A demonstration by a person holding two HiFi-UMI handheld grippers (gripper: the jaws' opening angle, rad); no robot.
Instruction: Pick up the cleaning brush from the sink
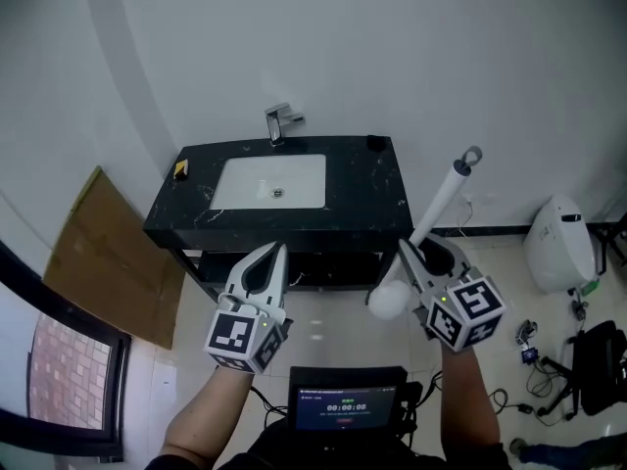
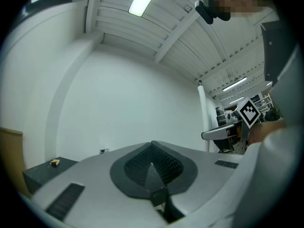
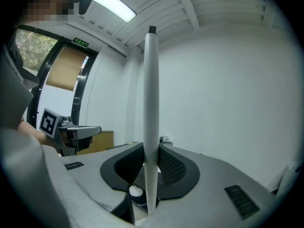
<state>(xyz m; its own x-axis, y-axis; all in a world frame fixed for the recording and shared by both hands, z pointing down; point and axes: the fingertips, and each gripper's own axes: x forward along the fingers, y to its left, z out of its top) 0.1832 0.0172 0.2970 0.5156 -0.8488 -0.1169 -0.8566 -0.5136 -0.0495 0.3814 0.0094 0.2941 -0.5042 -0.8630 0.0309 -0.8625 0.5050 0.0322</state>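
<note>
**Chest screen, two grippers, one brush held off the sink**

Closest to the head camera sat a small dark screen [image 1: 345,405] at the person's chest. Just beyond it were two forearms, each carrying one gripper with its marker cube.

The left gripper [image 1: 280,248] had its jaws pressed together with nothing between them. Its own view confirmed this, showing the ribbed pads meeting in a closed V.

The right gripper [image 1: 416,251] was clamped on the one cleaning brush [image 1: 441,199], its pads pressing the white handle from both sides. The brush was in the air in front of the black counter [image 1: 362,199], well clear of the single white sink [image 1: 245,179].

Only the head view showed the whole brush. Its rounded white head was low beside the gripper, and its handle slanted up and away to a hanging loop. The right gripper view showed just the handle, rising straight between the pads.

From above, the counter carried one faucet [image 1: 280,123] behind the basin and two small items. One was a yellow piece [image 1: 180,169] at the left edge, and the other a black piece [image 1: 375,143] at the back right. Of these two items, the left gripper view caught only the yellow piece.
</note>
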